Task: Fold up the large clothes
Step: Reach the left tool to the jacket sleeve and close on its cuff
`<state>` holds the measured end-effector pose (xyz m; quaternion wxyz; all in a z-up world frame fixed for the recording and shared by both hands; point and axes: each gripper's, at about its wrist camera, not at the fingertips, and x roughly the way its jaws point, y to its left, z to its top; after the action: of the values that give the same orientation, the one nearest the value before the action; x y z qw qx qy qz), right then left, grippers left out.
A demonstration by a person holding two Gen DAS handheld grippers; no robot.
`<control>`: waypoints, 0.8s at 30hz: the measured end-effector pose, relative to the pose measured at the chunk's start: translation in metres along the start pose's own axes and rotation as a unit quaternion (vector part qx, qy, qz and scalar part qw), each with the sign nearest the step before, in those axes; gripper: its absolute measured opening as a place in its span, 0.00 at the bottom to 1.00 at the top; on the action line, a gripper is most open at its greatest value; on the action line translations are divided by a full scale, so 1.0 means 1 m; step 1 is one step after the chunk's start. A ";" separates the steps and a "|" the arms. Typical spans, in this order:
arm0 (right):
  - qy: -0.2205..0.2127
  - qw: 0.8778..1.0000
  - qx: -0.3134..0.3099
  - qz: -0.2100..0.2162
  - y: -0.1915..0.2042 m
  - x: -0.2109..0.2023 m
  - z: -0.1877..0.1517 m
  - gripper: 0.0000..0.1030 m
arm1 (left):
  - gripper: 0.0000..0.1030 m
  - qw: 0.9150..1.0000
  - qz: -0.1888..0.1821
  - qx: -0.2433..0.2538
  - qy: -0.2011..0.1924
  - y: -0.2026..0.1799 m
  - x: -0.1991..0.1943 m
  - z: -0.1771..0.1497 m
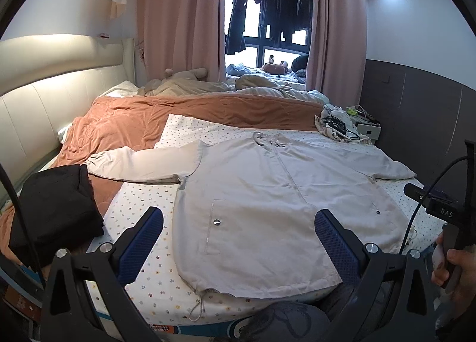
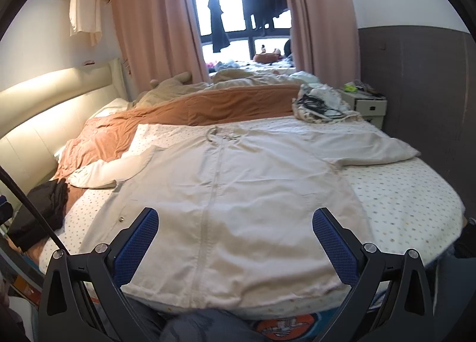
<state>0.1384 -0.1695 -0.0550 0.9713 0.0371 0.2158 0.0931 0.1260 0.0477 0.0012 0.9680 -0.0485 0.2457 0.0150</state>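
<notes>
The cream jacket (image 2: 226,193) lies flat on the bed (image 2: 416,208), neck toward 12 o'clock, bottom edge toward 6, sleeves at 9 and 3, while the left gripper (image 1: 238,241) and right gripper (image 2: 235,238) are wide open, holding nothing.

An orange-brown blanket (image 1: 190,116) lies rumpled across the bed behind a white dotted sheet (image 2: 404,193). Pink curtains (image 1: 178,20) frame a window where dark clothes (image 1: 267,12) hang on a rail. A padded cream headboard (image 1: 47,104) runs along the left wall. A white nightstand (image 2: 366,104) stands in the right corner, beside a tangle of black cables (image 2: 321,104) on crumpled cloth.
</notes>
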 end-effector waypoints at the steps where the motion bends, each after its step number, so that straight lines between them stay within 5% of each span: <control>1: 0.004 1.000 0.002 0.010 0.002 0.010 0.004 1.00 | 1.00 1.000 0.000 -0.003 0.002 0.005 0.006 0.003; 17: 0.055 0.994 0.013 0.091 0.026 0.153 0.072 1.00 | 1.00 0.995 0.054 -0.082 0.033 0.101 0.099 0.046; 24: 0.086 0.989 0.019 0.121 0.043 0.226 0.098 1.00 | 0.90 0.988 0.073 -0.124 0.054 0.154 0.141 0.064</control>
<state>0.3742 -0.0862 -0.0547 0.9297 0.0728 0.2945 0.2088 0.2724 0.2077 -0.0230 0.9362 -0.1507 0.2964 0.1139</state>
